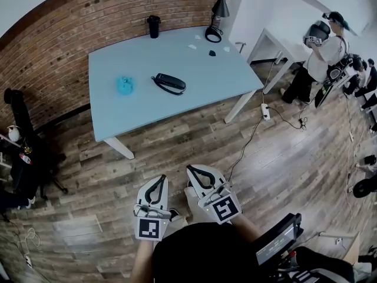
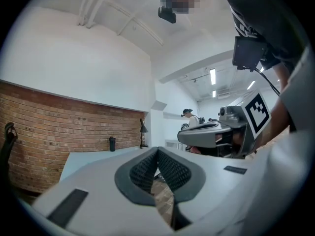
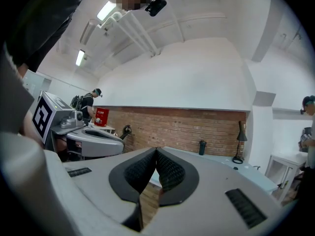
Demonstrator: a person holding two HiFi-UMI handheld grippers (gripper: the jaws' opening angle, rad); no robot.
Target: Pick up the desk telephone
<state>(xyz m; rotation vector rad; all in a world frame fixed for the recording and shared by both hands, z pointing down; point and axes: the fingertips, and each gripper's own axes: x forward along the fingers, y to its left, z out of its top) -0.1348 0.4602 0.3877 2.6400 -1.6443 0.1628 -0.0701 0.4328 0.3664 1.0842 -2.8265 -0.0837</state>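
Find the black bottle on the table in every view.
Head view: black bottle, upper left of centre.
Left gripper view: black bottle, left of centre.
Right gripper view: black bottle, right of centre.
Shared landmark: desk lamp to its right.

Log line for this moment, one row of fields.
phase: pre-grasp | desk telephone: on table, untouched | left gripper: jaws shut, empty | right gripper: jaws shut, empty
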